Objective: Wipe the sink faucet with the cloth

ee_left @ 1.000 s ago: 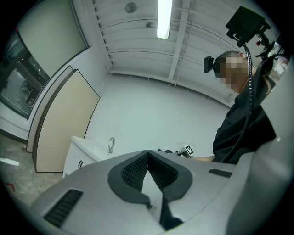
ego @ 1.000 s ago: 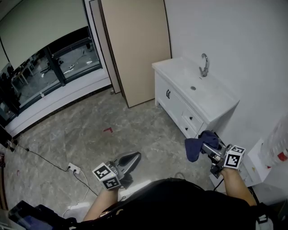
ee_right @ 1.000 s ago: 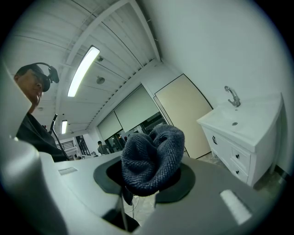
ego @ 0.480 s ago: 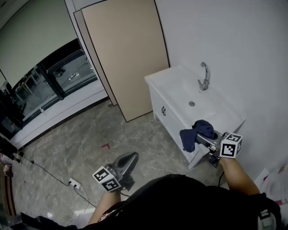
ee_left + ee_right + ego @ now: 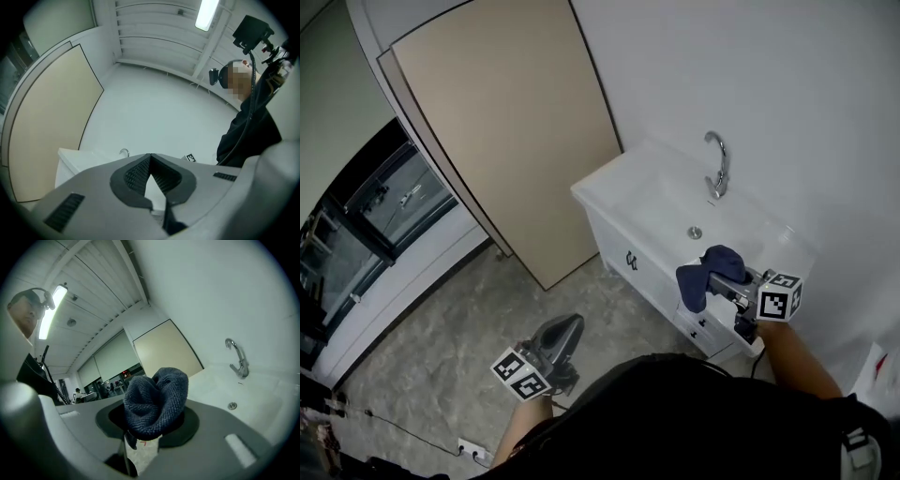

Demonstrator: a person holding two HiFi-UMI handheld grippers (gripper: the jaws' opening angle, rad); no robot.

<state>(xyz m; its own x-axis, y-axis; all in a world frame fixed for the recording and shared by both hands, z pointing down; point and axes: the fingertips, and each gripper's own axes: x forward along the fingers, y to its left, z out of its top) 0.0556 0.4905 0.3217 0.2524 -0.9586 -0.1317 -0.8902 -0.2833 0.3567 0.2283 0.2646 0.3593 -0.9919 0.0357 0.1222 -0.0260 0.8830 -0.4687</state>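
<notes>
A chrome faucet (image 5: pixel 717 166) stands at the back of a white sink (image 5: pixel 675 208) set in a white vanity against the wall. It also shows in the right gripper view as the faucet (image 5: pixel 238 359) above the drain (image 5: pixel 231 406). My right gripper (image 5: pixel 719 278) is shut on a bunched dark blue cloth (image 5: pixel 706 273), held at the vanity's front right corner. The cloth (image 5: pixel 154 401) fills that gripper's jaws (image 5: pixel 152 425). My left gripper (image 5: pixel 562 333) hangs lower over the floor, shut with nothing in it, its tips (image 5: pixel 150 157) meeting; the faucet (image 5: pixel 124 152) peeks above them.
A tall beige door panel (image 5: pixel 502 141) leans against the wall left of the vanity. Vanity drawers (image 5: pixel 633 262) face the grey stone floor (image 5: pixel 441 328). Dark glass windows (image 5: pixel 366 206) run along the far left. A power strip and cable (image 5: pixel 473 453) lie on the floor.
The view has closed in on the vanity. My right gripper with the cloth has gone from the drawers up to the sink's front edge. My left gripper has come forward too.
</notes>
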